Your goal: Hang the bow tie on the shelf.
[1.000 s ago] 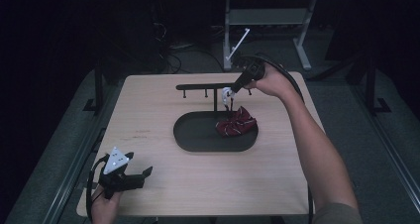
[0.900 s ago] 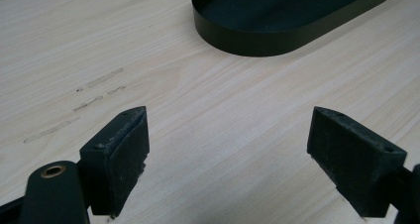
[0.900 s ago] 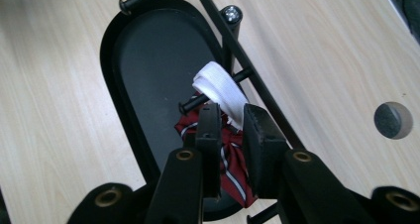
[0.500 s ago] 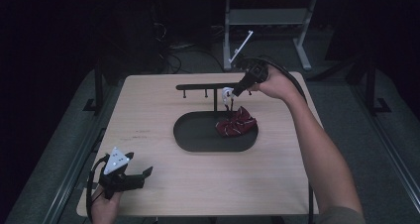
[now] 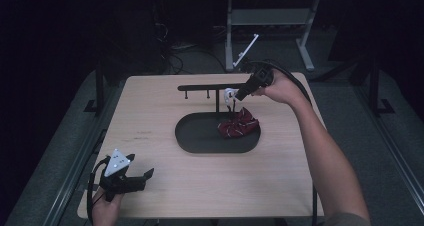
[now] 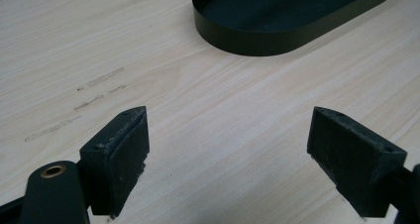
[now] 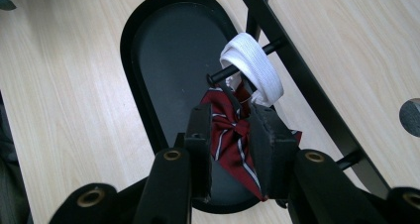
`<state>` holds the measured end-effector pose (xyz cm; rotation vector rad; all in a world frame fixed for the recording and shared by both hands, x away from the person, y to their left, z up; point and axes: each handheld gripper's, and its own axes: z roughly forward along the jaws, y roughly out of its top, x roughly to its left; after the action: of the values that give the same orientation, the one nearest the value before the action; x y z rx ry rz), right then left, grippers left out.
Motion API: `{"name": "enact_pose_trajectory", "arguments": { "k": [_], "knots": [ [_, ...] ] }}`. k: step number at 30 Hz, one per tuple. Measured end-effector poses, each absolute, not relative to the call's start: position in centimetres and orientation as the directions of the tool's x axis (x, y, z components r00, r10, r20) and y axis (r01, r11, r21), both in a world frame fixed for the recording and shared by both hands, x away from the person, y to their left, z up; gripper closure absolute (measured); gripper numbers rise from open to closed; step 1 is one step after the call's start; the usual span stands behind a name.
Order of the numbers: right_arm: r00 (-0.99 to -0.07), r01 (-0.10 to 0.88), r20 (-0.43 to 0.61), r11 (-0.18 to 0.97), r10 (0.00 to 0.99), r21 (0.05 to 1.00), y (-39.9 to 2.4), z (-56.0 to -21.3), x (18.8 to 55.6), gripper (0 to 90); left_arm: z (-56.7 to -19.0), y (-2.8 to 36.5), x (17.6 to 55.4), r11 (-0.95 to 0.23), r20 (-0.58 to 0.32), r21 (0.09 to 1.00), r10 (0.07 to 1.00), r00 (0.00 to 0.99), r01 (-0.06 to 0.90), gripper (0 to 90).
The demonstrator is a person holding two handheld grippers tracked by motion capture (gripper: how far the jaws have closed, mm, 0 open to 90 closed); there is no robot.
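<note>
A dark red striped bow tie [image 7: 230, 130] hangs by its white band [image 7: 252, 60], which is looped over a peg of the black rack [image 7: 297, 70]. The rack stands in a black oval tray [image 7: 131, 60]. My right gripper [image 7: 230, 120] is open at the bow's knot. Its jaws have just been opening, with the knot between them and gaps at the pads. From above, that gripper [image 5: 234, 97] sits below the rack bar [image 5: 210, 87], over the bow tie [image 5: 239, 127]. My left gripper [image 5: 146, 179] rests open at the table's near left corner, nothing between its jaws [image 6: 230, 149].
The oval tray [image 5: 200, 148] lies mid-table, and its rim [image 6: 247, 40] is ahead of the left gripper. Bare wood stretches left of the tray and in front of it. A metal stand [image 5: 270, 16] and cables sit on the dark floor beyond the far edge.
The right hand stays at the rack with hardly any shift. The left gripper has not moved.
</note>
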<state>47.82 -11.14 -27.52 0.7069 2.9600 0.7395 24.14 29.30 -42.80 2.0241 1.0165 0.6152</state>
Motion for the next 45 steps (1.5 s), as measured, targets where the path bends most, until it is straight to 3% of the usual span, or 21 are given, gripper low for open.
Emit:
{"name": "enact_pose_trajectory", "arguments": {
  "k": [45],
  "knots": [
    [-0.906,0.398,0.09,0.759,0.414,0.515,-13.3,-26.8,45.5,61.9,-42.9,28.9,24.1,-0.381,0.077,0.811,0.821,0.565,0.443,16.1]
  ]
}}
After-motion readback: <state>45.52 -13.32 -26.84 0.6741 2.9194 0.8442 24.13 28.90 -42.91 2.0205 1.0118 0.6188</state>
